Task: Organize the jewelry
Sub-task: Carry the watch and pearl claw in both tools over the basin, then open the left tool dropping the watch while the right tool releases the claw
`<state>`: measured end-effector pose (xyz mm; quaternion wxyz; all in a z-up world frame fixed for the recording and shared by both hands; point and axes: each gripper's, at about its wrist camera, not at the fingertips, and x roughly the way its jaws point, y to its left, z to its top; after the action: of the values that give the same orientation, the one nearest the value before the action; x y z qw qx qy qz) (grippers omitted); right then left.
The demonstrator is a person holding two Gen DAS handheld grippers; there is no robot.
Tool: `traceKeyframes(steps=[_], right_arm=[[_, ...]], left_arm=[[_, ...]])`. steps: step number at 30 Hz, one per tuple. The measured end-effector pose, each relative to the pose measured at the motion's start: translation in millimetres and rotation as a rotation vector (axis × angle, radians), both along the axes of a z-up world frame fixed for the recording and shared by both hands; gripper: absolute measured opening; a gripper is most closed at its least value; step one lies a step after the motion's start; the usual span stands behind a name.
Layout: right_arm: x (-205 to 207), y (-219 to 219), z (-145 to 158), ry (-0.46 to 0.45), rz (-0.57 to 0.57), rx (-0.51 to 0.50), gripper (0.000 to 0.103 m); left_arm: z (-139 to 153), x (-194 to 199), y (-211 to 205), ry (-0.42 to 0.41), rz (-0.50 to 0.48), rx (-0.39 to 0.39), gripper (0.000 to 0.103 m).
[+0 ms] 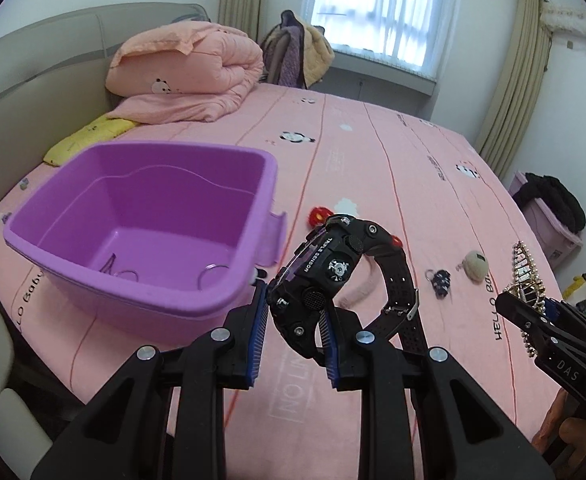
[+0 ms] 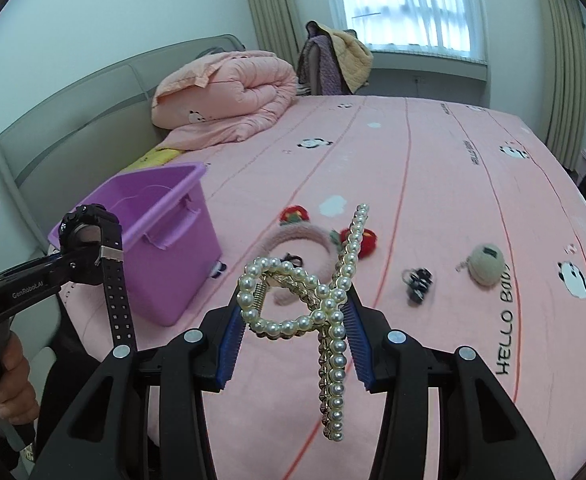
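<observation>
My left gripper (image 1: pixel 293 304) is shut on a chunky black wristwatch (image 1: pixel 325 272), held above the pink bed just right of the purple plastic bin (image 1: pixel 73 276); its strap hangs down to the right. In the right wrist view the same watch (image 2: pixel 93 224) hangs from that gripper at the far left. My right gripper (image 2: pixel 295 312) is shut on a pearl-studded gold hair claw (image 2: pixel 317 316), lifted over the bed; the claw (image 1: pixel 527 272) also shows at the right edge of the left wrist view. A few thin rings (image 1: pixel 213 276) lie on the bin's floor.
On the bedsheet (image 2: pixel 433 184) lie a pink fuzzy headband with red pom-poms (image 2: pixel 301 236), a small black clip (image 2: pixel 417 284) and a beige round pouch (image 2: pixel 487 264). A folded pink quilt (image 1: pixel 185 76) sits by the headboard. A person's hand (image 2: pixel 9 376) grips the left tool's handle.
</observation>
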<state>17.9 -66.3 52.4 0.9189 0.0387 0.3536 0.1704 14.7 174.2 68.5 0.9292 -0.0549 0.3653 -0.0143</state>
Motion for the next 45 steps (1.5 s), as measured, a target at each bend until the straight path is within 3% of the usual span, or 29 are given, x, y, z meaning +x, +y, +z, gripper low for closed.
traceKeyframes(steps=[6,14,18,21,30,33,36,38,45], right_arm=[[34,69,34,-0.05,0.123,0.043,0.045],[78,152,47,-0.058,0.231,0.056,0.043],[103,194,40,-0.015,0.279,0.057,0.039],[124,222,30,0.032,0.299,0.041,0.016],[152,252,-1,0.135,0.281,-0.011,0.016],[154,252,-6,0.136,0.276,-0.03,0.021],[152,250,-7,0.134,0.278,-0.038,0.027],[152,250,-9,0.138,0.28,-0.035,0.028],[146,250,-8,0.128,0.291,-0.034,0.043]], left_arm=[[27,11,64,-0.069,0.107,0.007,0.024],[36,39,136,-0.061,0.213,0.057,0.024],[24,57,166,-0.021,0.244,0.064,0.024],[10,75,183,0.019,0.267,0.069,0.024],[-34,101,207,0.139,0.318,0.073,0.026],[-42,104,207,0.17,0.321,0.079,0.04],[-36,99,201,0.109,0.341,0.13,0.08],[-27,95,197,0.06,0.345,0.16,0.083],[-20,95,197,0.067,0.359,0.193,0.087]])
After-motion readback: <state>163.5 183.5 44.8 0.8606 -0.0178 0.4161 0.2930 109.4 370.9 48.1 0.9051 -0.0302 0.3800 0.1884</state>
